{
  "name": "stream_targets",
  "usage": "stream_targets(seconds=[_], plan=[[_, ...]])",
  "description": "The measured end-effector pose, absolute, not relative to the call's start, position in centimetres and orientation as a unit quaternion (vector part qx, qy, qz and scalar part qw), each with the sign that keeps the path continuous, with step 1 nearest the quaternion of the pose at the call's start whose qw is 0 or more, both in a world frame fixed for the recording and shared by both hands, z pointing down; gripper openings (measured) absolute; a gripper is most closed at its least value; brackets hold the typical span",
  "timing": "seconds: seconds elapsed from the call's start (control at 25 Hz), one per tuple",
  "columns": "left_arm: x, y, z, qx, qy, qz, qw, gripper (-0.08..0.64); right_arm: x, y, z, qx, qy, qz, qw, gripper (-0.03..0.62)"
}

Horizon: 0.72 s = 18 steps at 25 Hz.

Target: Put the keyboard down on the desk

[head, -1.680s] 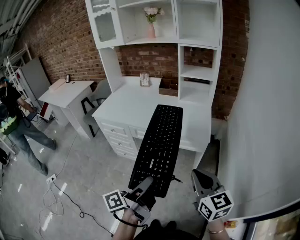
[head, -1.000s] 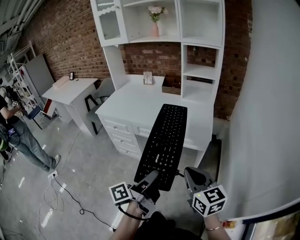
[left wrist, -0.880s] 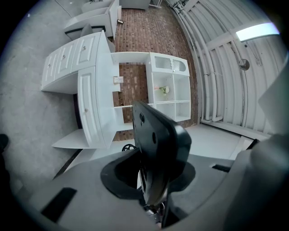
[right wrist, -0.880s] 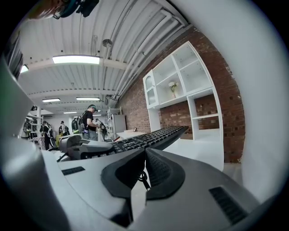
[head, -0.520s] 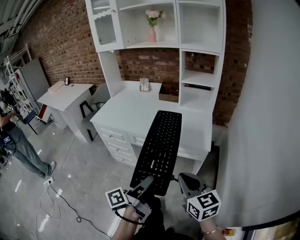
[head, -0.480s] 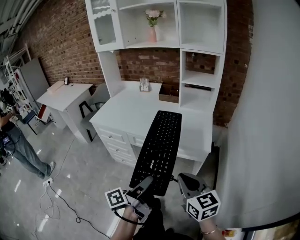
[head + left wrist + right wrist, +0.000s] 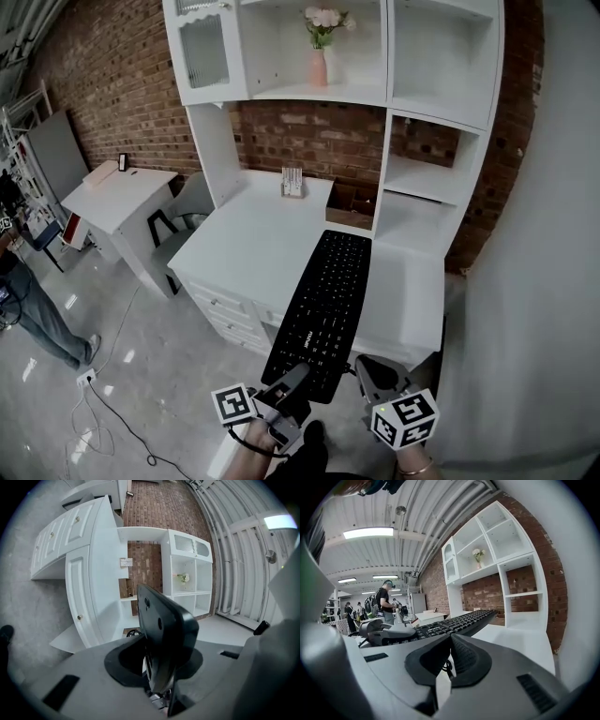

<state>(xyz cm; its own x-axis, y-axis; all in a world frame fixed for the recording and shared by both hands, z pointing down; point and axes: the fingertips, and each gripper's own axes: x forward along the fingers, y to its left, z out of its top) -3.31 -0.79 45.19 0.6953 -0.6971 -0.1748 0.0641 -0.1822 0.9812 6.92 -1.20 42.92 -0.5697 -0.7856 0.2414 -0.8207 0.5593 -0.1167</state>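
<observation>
A long black keyboard hangs in the air, its far half over the white desk and its near end out past the desk's front edge. My left gripper is shut on that near end. In the left gripper view the keyboard stands edge-on, clamped between the jaws, with the desk beyond. My right gripper sits just right of the keyboard's near corner, apart from it. Its jaws meet at the tips, and a thin black cable shows in the slit behind them. The keyboard runs along its left side.
A white hutch rises at the desk's back, with a pink vase of flowers, a card holder and a brown box. A smaller white desk and chair stand left. A white wall is close on the right. A person stands far left.
Both grippers and the keyboard have come closer to the desk, and more of the keyboard now lies over the desk top. The left grip is unchanged. The person at left walked further left.
</observation>
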Motion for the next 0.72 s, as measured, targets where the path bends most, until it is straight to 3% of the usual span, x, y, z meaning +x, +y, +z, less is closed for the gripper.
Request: stream_targets(seconds=[0.72], plan=[[-6.1, -15.1, 48.4, 0.688, -0.223, -0.289, 0.627, 0.097, 3.9, -14.9, 44.8, 0.485, -0.858, 0.138, 0.101, 0.006]])
